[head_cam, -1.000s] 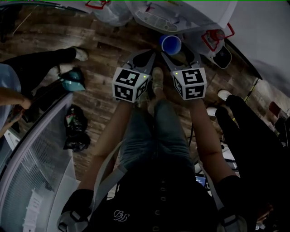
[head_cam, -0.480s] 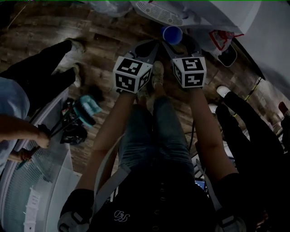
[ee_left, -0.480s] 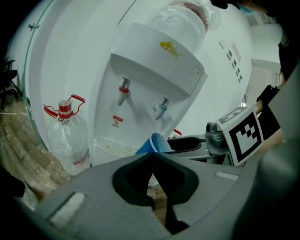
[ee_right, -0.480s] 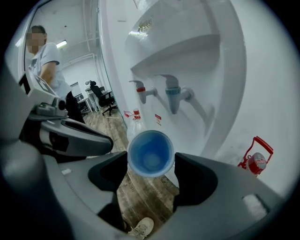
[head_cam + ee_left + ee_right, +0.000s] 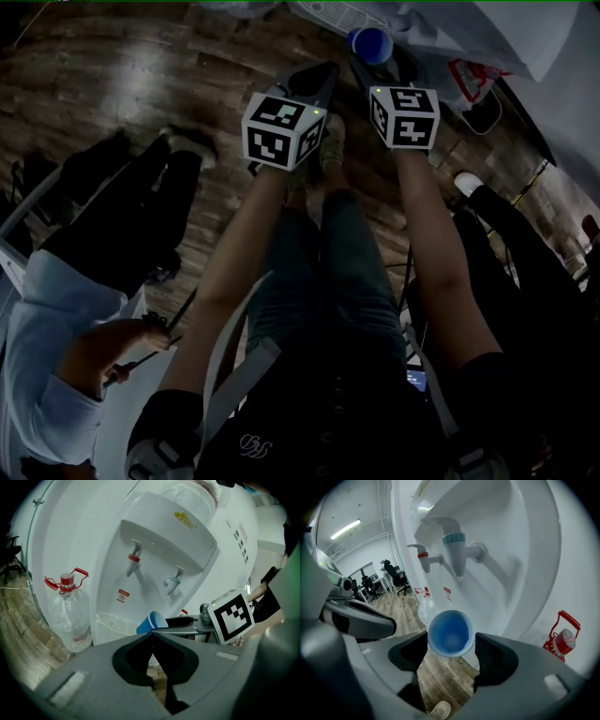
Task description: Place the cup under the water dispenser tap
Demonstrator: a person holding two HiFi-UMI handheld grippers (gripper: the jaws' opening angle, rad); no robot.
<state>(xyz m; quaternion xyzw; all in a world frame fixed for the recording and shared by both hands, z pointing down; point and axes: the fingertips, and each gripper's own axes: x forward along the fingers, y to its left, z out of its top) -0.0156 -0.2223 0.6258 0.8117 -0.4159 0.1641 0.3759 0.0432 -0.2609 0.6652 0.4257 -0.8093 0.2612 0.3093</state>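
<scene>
A small blue cup [image 5: 451, 633] sits upright and empty between the jaws of my right gripper [image 5: 451, 642], which is shut on it. The white water dispenser's [image 5: 506, 536] blue tap [image 5: 455, 550] hangs just above and slightly beyond the cup, with the red tap [image 5: 423, 557] to its left. In the head view the cup [image 5: 371, 44] is at the top, close to the dispenser's drip grille [image 5: 339, 13]. My left gripper [image 5: 151, 632] is shut and empty, held just left of the right one. From the left gripper view the cup [image 5: 152, 622] appears below the blue tap [image 5: 174, 580].
A large water bottle with a red handle [image 5: 68, 613] stands on the wooden floor left of the dispenser, and another [image 5: 562, 637] stands on the right. A person in a white top [image 5: 56, 319] stands at the left, and dark-clad legs [image 5: 525, 281] stand at the right.
Both grippers and the cup have moved forward, closer to the dispenser front. The person at the left has shifted nearer and lower in the head view.
</scene>
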